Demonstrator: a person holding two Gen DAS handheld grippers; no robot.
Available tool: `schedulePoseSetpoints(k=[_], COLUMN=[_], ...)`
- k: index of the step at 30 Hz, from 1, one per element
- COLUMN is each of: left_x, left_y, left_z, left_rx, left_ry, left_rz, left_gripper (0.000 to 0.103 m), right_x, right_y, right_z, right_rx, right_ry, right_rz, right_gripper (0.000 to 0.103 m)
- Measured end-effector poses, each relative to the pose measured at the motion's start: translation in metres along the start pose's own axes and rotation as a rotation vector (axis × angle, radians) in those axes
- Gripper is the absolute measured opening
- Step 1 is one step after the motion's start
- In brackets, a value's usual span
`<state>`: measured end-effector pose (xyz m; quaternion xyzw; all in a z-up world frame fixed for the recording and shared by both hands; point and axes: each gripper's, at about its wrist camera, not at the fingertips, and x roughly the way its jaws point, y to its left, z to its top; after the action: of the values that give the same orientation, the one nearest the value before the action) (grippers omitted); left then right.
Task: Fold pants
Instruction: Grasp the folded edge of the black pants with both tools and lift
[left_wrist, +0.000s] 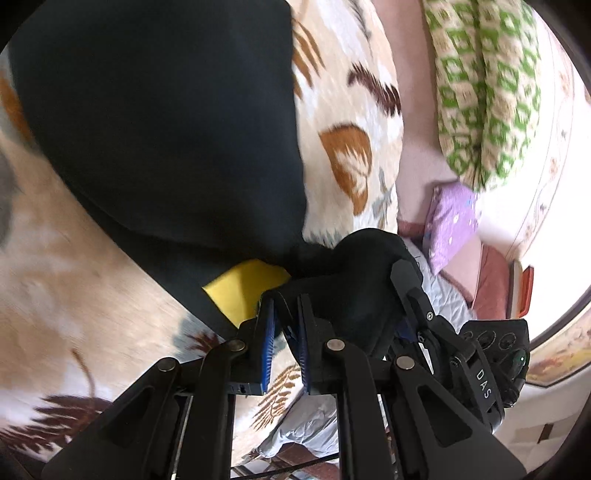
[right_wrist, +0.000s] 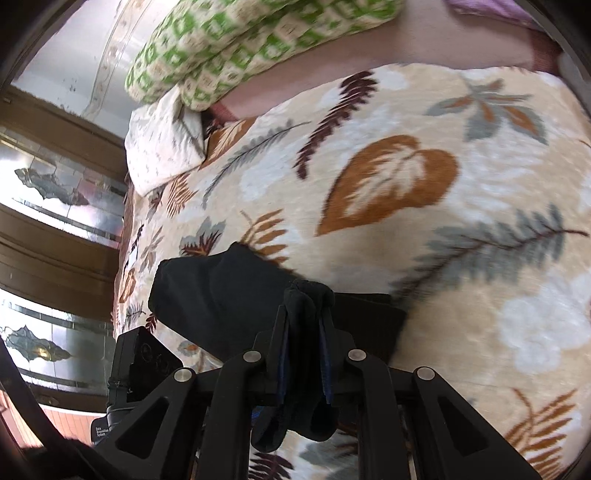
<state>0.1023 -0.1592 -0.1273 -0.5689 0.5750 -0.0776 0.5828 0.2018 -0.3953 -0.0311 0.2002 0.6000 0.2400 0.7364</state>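
Observation:
The black pants (left_wrist: 166, 129) lie spread on a leaf-patterned blanket (left_wrist: 343, 74) on a bed, with a yellow patch (left_wrist: 245, 288) showing at their near edge. My left gripper (left_wrist: 286, 306) is shut on a bunched edge of the pants. The right gripper's body (left_wrist: 424, 295) shows just to its right, also draped in black cloth. In the right wrist view my right gripper (right_wrist: 304, 314) is shut on a wad of the pants (right_wrist: 221, 295), lifted a little above the blanket (right_wrist: 461, 184).
A green-and-white patterned pillow (left_wrist: 487, 88) and a purple pillow (left_wrist: 450, 221) lie at the bed's far side. The green pillow (right_wrist: 229, 48) and a white cushion (right_wrist: 162, 144) show in the right wrist view, by a wall of wood-framed glass panels (right_wrist: 55, 184).

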Motion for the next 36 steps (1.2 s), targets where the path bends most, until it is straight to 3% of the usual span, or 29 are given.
schedulePoseSetpoints(k=[10, 19, 25, 29, 36], left_x=[-0.042, -0.060, -0.076, -0.094, -0.098], left_y=[0.040, 0.051, 0.047, 0.042, 0.026], left_z=[0.029, 0.045, 0.050, 0.052, 0.067], left_rx=[-0.101, -0.109, -0.065, 0.000, 0.111], left_ry=[-0.056, -0.062, -0.086, -0.149, -0.074], left_rz=[0.016, 0.024, 0.047, 0.082, 0.135], left_gripper=[0.009, 0.009, 0.009, 0.010, 0.018], right_x=[0.070, 0.108, 0.118, 0.103, 0.041], right_y=[0.055, 0.067, 0.080, 0.087, 0.058], right_z=[0.005, -0.002, -0.004, -0.006, -0.038], right_rx=[-0.078, -0.058, -0.052, -0.065, 0.057], right_ry=[0.122, 0.190, 0.183, 0.148, -0.016], right_rz=[-0.017, -0.038, -0.042, -0.023, 0.093], right_gripper=[0.014, 0.019, 0.019, 0.019, 0.027])
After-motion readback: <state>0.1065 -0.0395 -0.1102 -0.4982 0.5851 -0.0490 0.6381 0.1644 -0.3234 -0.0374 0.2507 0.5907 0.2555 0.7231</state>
